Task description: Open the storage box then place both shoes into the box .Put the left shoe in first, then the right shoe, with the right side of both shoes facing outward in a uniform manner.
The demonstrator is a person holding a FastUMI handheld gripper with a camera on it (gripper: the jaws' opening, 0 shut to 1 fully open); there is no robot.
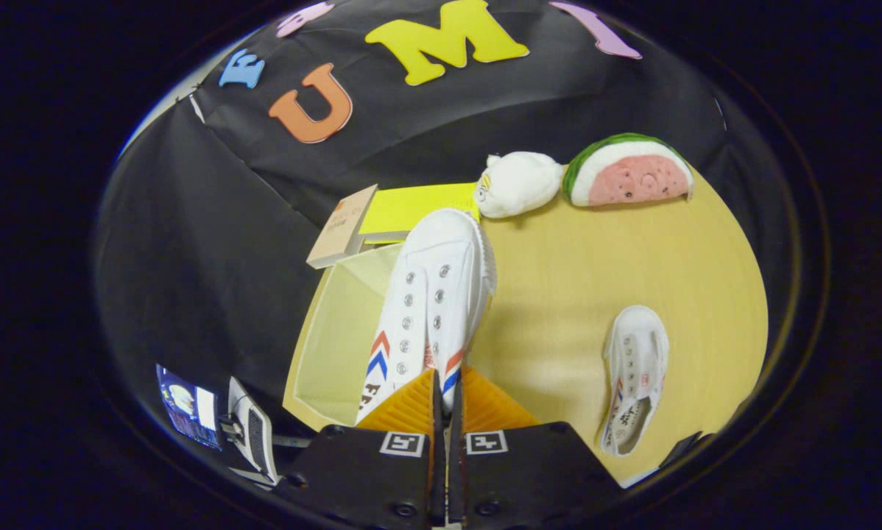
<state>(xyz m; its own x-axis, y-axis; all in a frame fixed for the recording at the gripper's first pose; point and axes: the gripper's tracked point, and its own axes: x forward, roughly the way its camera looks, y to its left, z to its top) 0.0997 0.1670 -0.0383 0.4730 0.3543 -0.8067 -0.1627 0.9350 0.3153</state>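
My gripper (445, 394) is shut on a white canvas shoe (430, 302) with red and blue chevrons, pinching it near the heel end. The shoe hangs toe-forward above the right wall of the open pale storage box (338, 331), partly over its inside. The box's lid (404, 210) stands tipped back beyond it. A second white shoe (634, 375) of the same kind lies on the wooden table (559, 294) to the right of my fingers, toe pointing away.
Beyond the box at the table's far edge rest a white plush toy (518, 184) and a watermelon-slice plush (627, 171). A tan card (343, 226) leans by the lid. Left of the table, low down, are a small screen (187, 408) and a device (253, 430).
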